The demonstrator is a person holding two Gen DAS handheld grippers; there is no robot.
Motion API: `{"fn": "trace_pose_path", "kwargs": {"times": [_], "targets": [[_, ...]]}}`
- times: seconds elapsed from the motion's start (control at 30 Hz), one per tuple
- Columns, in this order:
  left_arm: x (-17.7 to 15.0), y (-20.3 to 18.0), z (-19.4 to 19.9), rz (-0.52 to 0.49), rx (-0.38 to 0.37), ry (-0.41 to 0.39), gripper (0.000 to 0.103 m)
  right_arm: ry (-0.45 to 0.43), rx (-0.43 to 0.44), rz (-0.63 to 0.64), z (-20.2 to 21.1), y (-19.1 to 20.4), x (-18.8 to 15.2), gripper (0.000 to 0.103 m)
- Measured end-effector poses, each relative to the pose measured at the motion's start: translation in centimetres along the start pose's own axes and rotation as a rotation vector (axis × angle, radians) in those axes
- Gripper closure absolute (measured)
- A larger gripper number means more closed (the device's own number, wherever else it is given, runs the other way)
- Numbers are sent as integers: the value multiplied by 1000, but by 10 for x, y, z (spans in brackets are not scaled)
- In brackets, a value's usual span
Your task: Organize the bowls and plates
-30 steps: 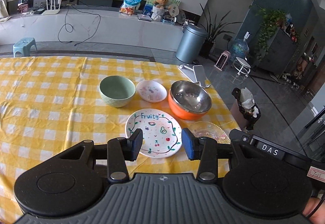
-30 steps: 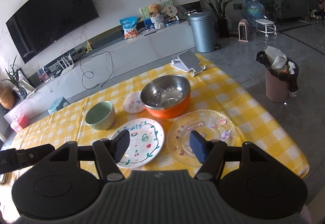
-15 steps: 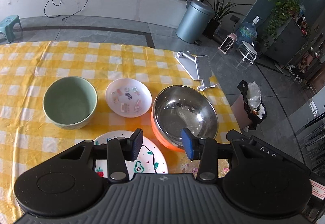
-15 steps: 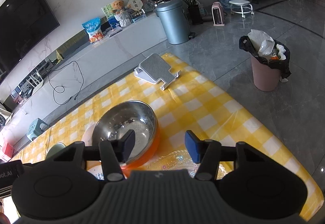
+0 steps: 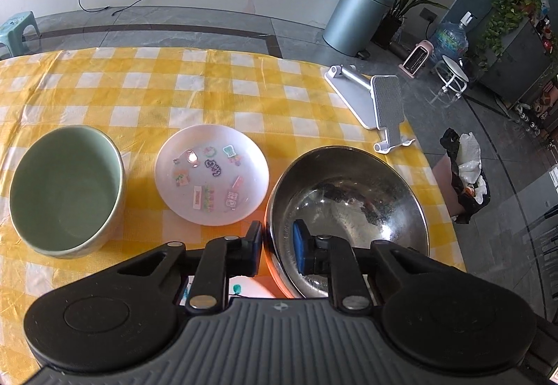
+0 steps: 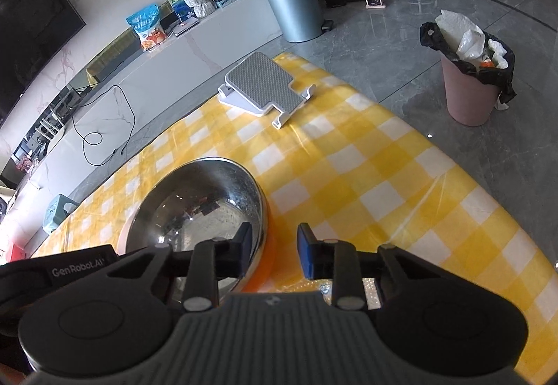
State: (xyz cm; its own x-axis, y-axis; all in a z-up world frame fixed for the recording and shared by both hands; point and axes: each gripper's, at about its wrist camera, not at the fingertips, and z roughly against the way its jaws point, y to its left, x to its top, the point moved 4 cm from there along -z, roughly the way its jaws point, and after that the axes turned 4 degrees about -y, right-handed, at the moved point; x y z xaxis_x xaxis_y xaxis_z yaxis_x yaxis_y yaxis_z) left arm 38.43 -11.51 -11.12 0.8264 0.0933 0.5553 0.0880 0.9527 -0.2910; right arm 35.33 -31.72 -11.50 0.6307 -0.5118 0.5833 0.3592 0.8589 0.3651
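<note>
A steel bowl with an orange outside stands on the yellow checked tablecloth. My left gripper is open, its jaws straddling the bowl's near-left rim, one inside and one outside. My right gripper is open, straddling the same bowl's right rim. A green bowl sits at the left. A small white saucer with stickers lies between the two bowls. The painted plate peeks out under my left gripper.
A grey and white phone stand lies at the table's far right corner; it also shows in the right wrist view. The table edge runs close on the right. A pink bin stands on the floor beyond.
Both grippers have moved forward and down onto the steel bowl, from hovering over the plates to straddling its rim. Both have narrowed their opening.
</note>
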Motion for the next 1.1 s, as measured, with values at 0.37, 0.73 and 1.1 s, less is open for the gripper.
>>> {"fn": "trace_pose_path", "kwargs": {"times": [0.37,0.73,1.1], "targets": [[0,-7,11,-37,56,-17,94,-11,14,27,4,8,-2,93],[-19,3,101,-53,83,-110,93,-29,121,55,71,25,-25,96],[-72,63,223,35,121,-184,91,9,257,111,168,67,-104,96]]}}
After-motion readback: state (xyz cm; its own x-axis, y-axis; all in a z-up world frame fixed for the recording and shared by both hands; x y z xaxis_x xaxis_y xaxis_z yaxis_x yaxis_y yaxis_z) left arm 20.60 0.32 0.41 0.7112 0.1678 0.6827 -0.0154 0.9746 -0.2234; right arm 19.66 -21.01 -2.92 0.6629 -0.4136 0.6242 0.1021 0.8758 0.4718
